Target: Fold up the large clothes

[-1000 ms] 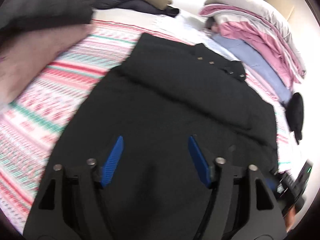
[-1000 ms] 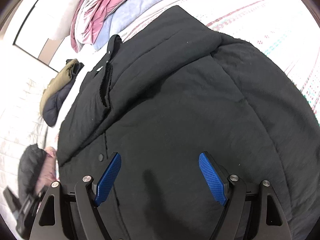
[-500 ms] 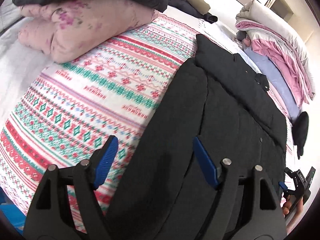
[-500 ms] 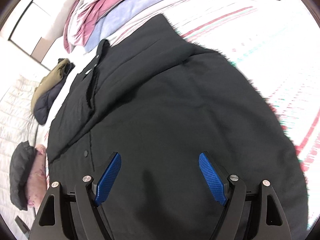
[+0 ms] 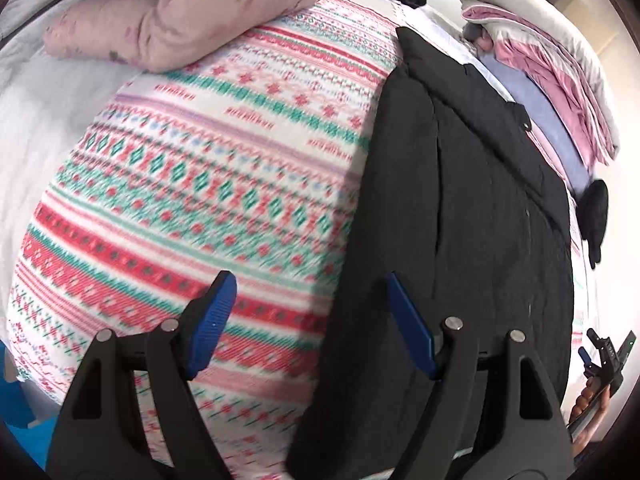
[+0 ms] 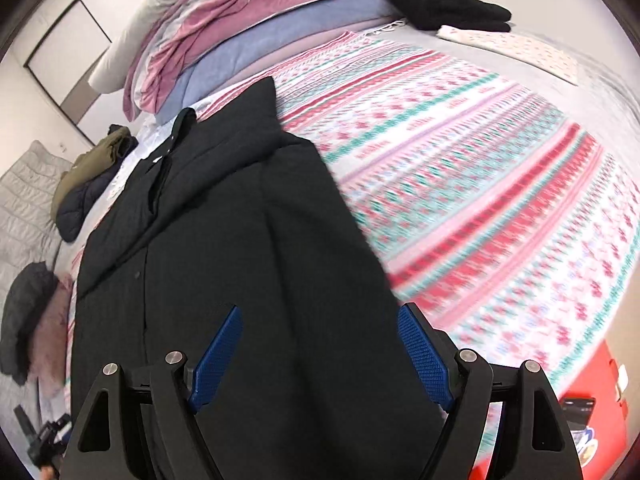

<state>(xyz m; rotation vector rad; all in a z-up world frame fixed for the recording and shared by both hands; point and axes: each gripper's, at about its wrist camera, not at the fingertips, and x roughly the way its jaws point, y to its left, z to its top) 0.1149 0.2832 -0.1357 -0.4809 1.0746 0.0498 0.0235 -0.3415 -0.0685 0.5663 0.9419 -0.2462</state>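
Beside the black coat (image 5: pixel 460 208), pink pillow (image 5: pixel 168 12); both tools wide, empty.

Bare patterned blanket (image 5: pixel 224 168) lies open either side of the black coat (image 6: pixel 240 248); pink pillow (image 5: pixel 168 12) and folded bedding (image 6: pixel 224 40) block the far edges.

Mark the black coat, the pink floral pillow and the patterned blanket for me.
black coat (image 6: pixel 240 248): right wrist view, middle of its front panel.
pink floral pillow (image 5: pixel 176 20): left wrist view, its upper face.
patterned blanket (image 5: pixel 208 184): left wrist view, bare striped stretch left of the coat.
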